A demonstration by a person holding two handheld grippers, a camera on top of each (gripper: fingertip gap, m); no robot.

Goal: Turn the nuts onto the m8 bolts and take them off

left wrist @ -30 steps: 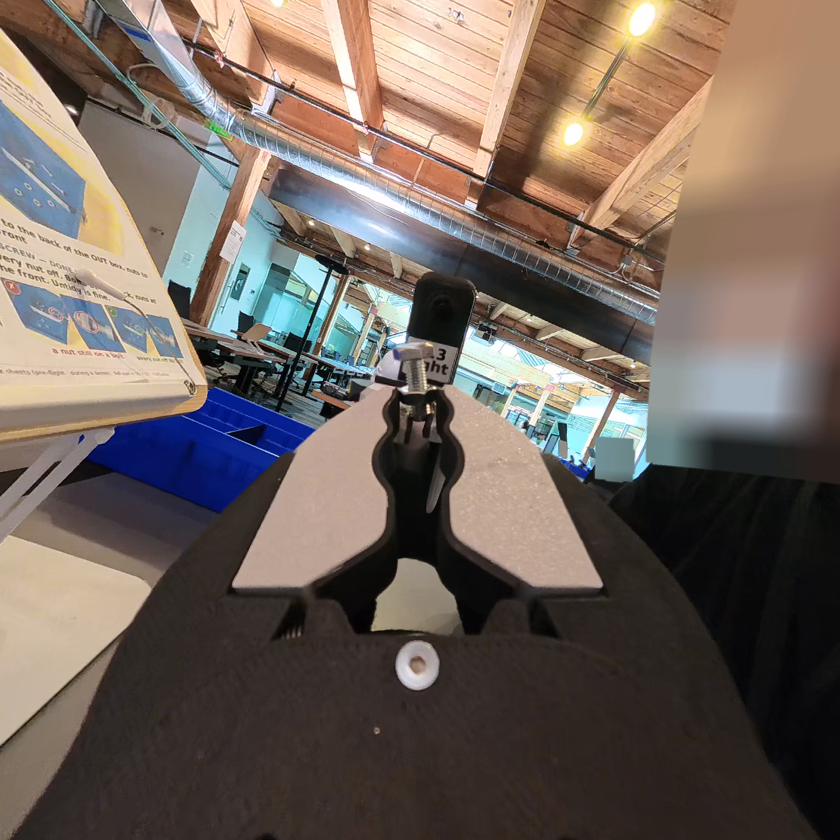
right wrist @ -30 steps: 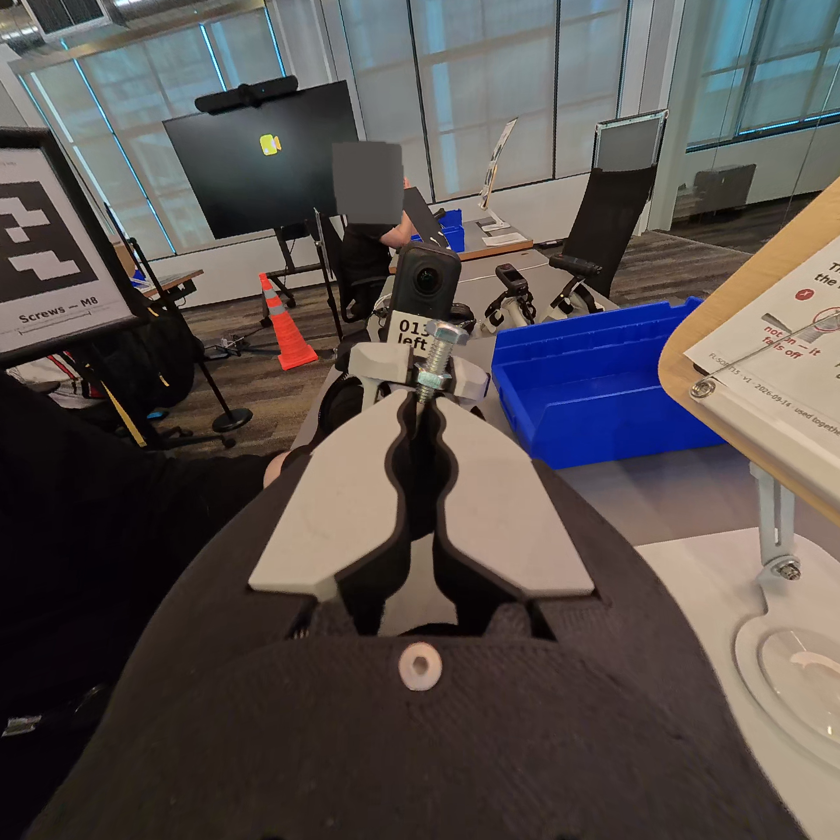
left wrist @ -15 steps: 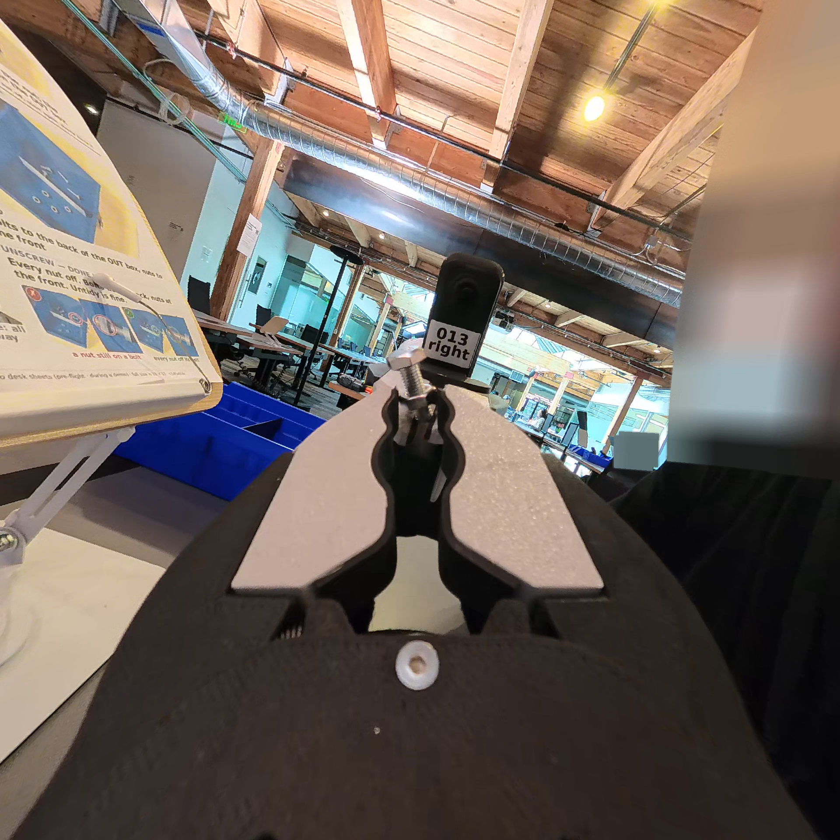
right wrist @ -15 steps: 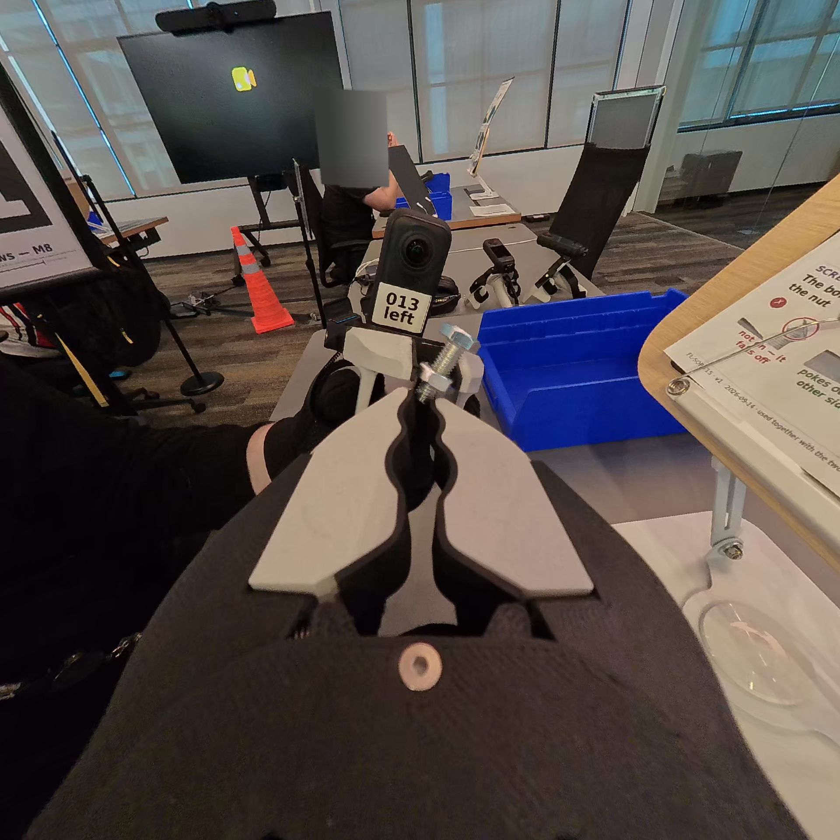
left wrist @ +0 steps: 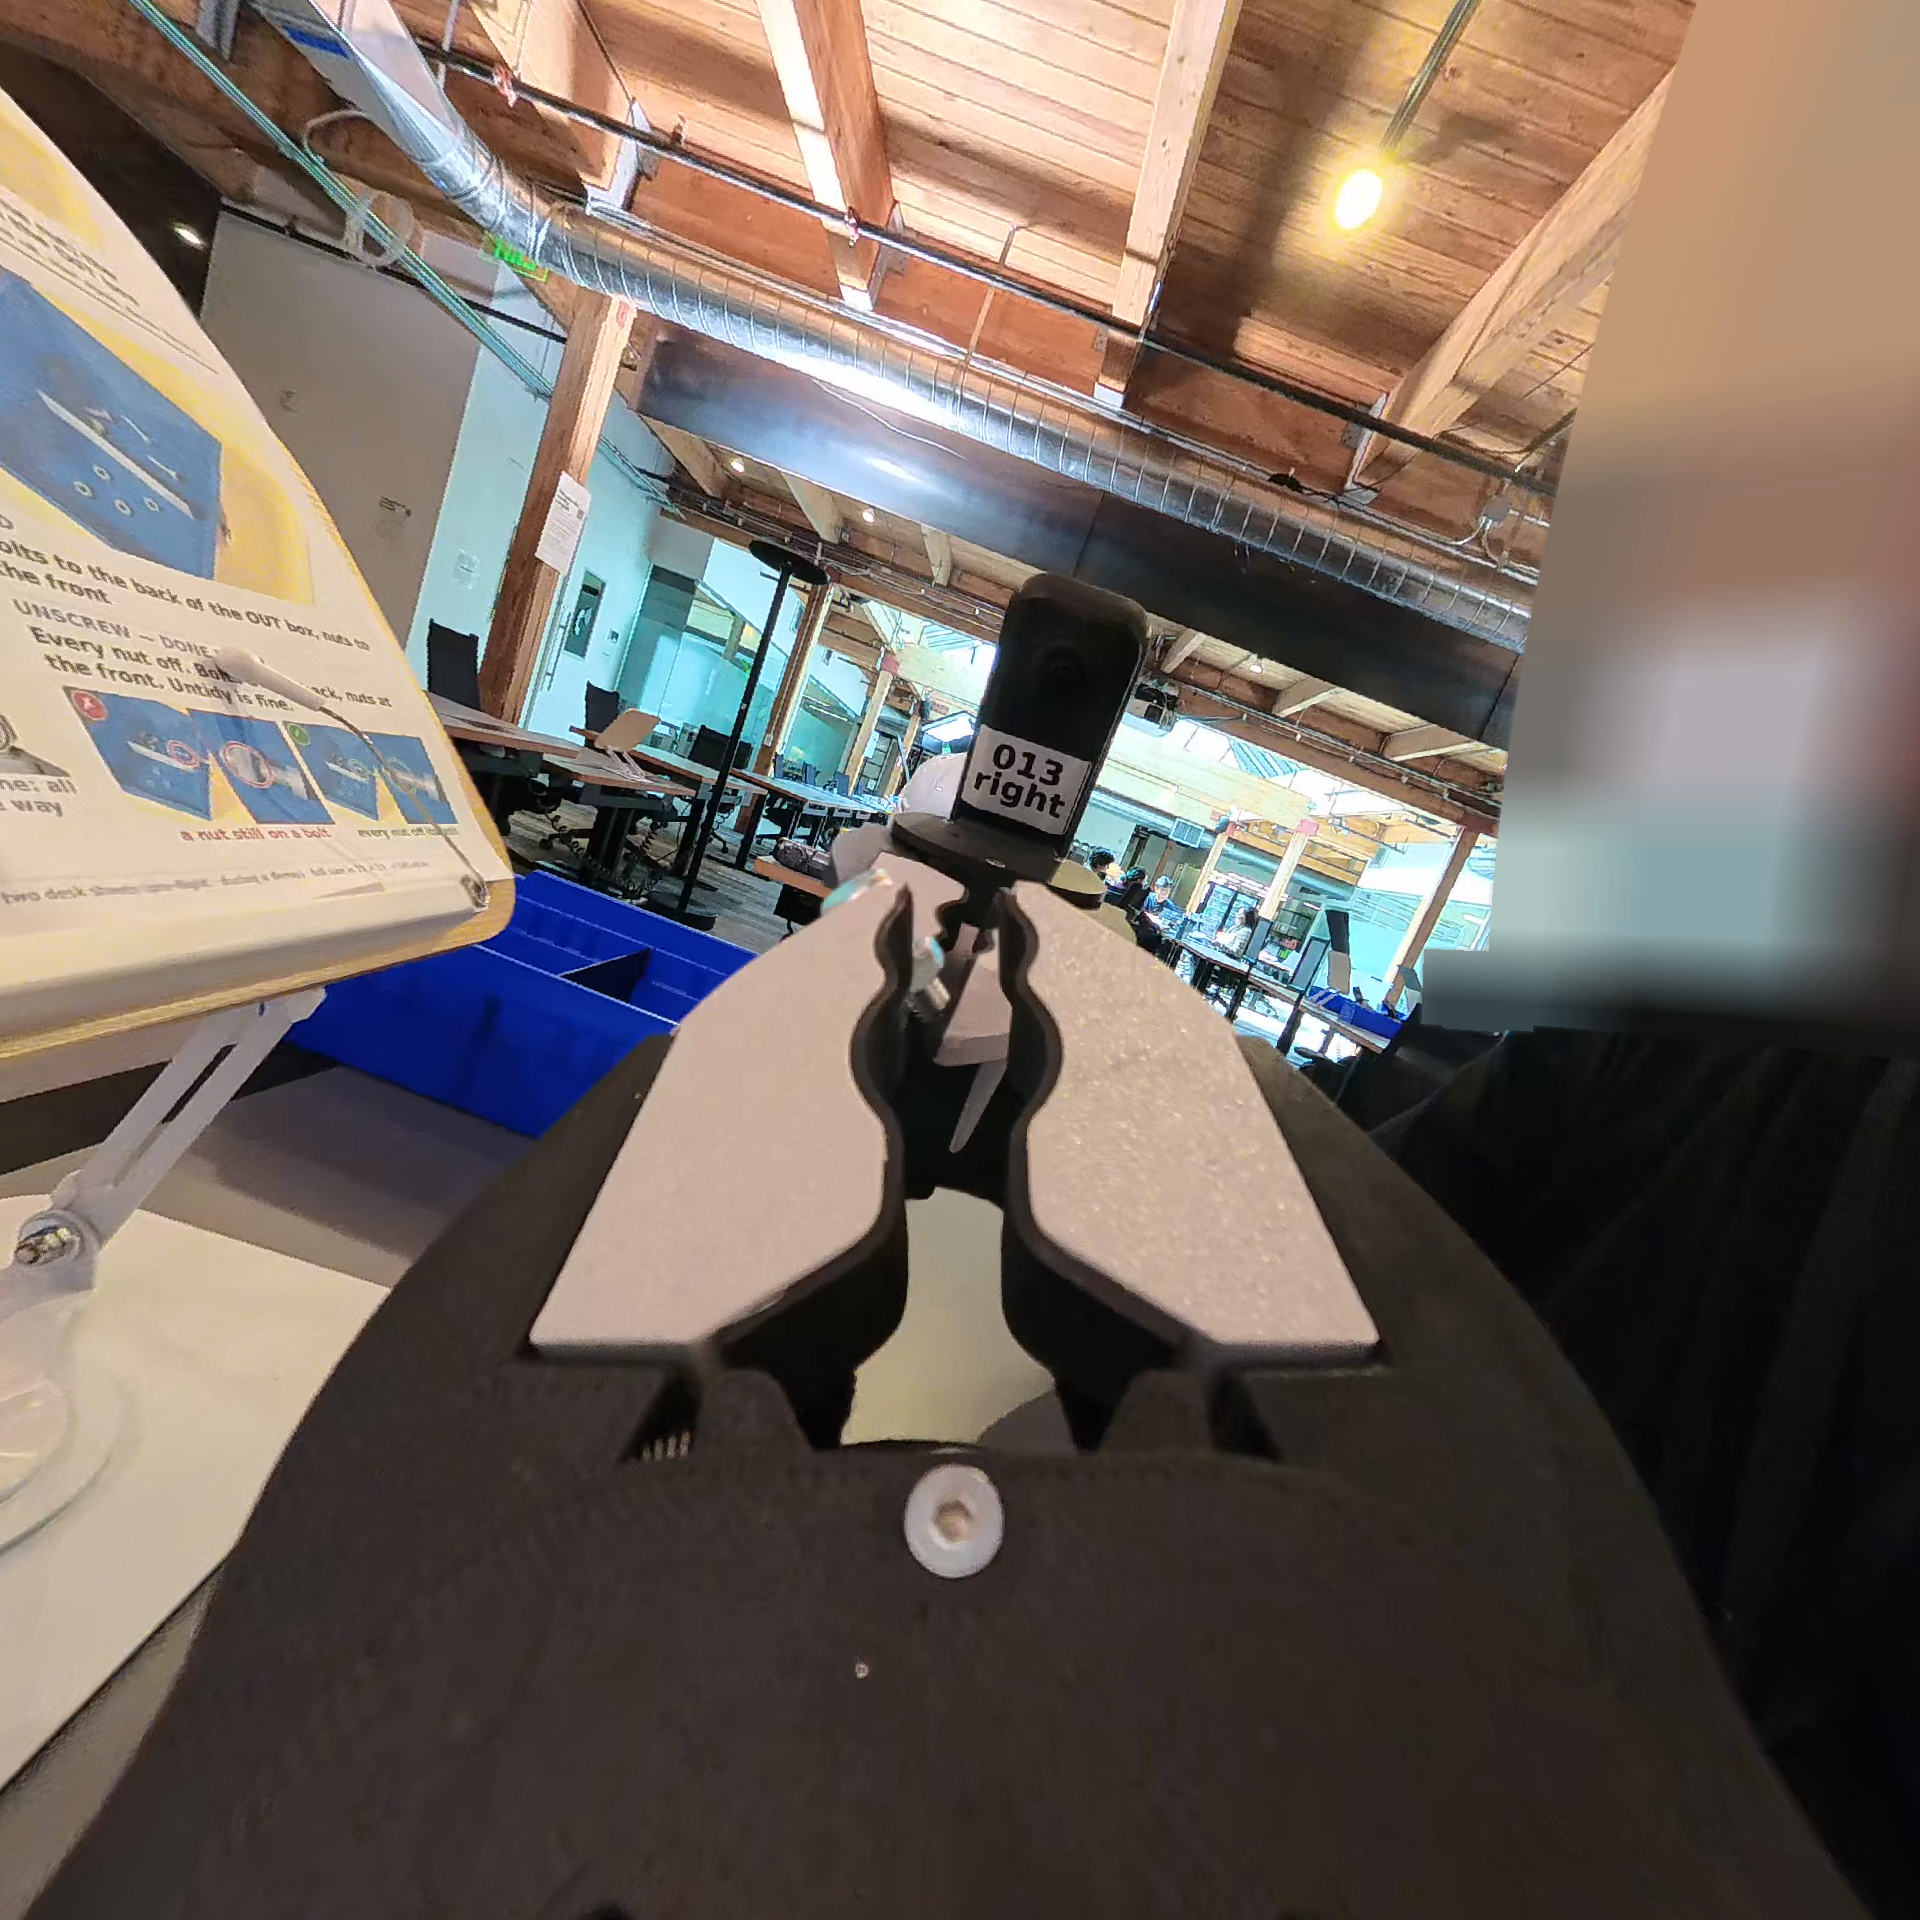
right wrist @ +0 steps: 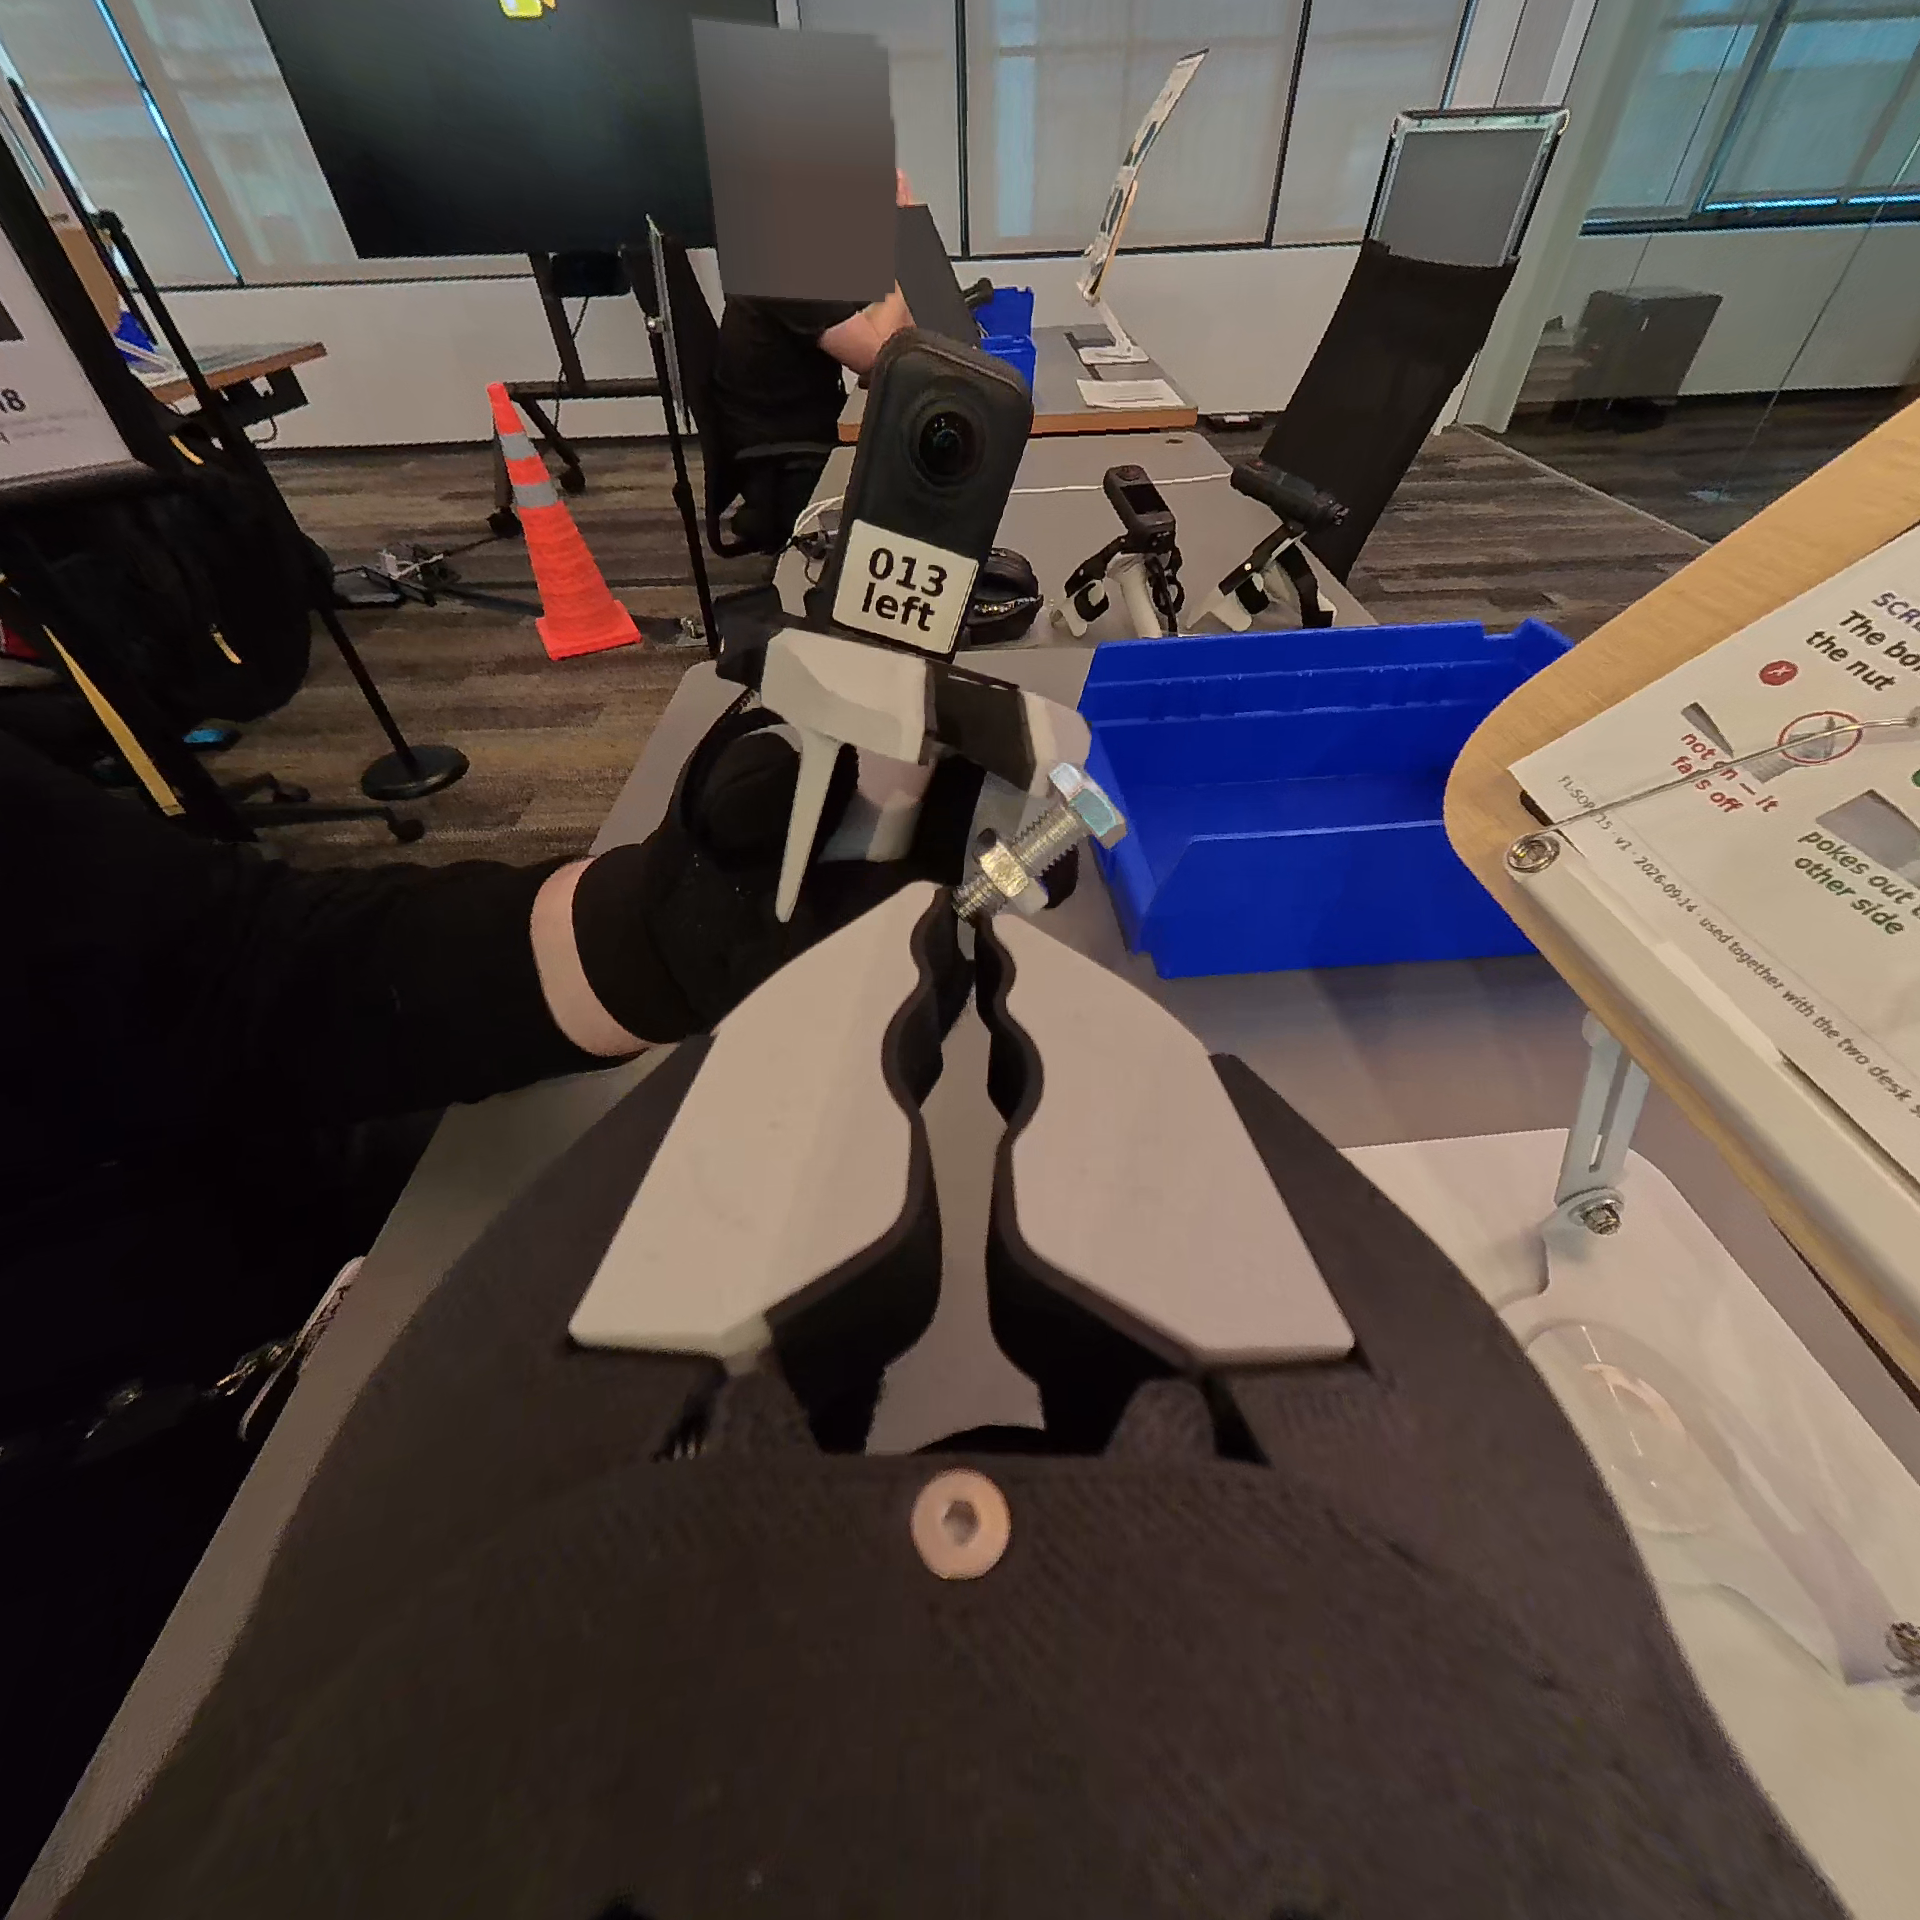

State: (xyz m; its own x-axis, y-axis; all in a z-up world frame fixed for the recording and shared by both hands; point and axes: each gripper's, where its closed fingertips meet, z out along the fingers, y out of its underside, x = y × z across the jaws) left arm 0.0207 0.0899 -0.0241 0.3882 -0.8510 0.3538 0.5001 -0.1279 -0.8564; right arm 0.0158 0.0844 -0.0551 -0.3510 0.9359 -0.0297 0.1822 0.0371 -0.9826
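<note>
Bolt (right wrist: pixel 1049 831) with its nut (right wrist: pixel 1003 868) is rigid, smooth metal; we judge it slippery. Left gripper (right wrist: pixel 1023 821) clamps the nut in mid-air. Right gripper (right wrist: pixel 966 935) stands nearly closed, pinching the threaded tip; grip flats instead.

Blue bin (right wrist: pixel 1320 790), orange cone (right wrist: pixel 556 540), black screen (right wrist: pixel 499 114) behind.

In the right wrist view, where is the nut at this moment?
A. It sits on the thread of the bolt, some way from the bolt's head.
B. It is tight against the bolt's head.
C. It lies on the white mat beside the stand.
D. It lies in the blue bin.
A: the nut is on the bolt, with bare thread showing between it and the hex head, and the bolt is held up in front of the blue bin, not in it.
</note>
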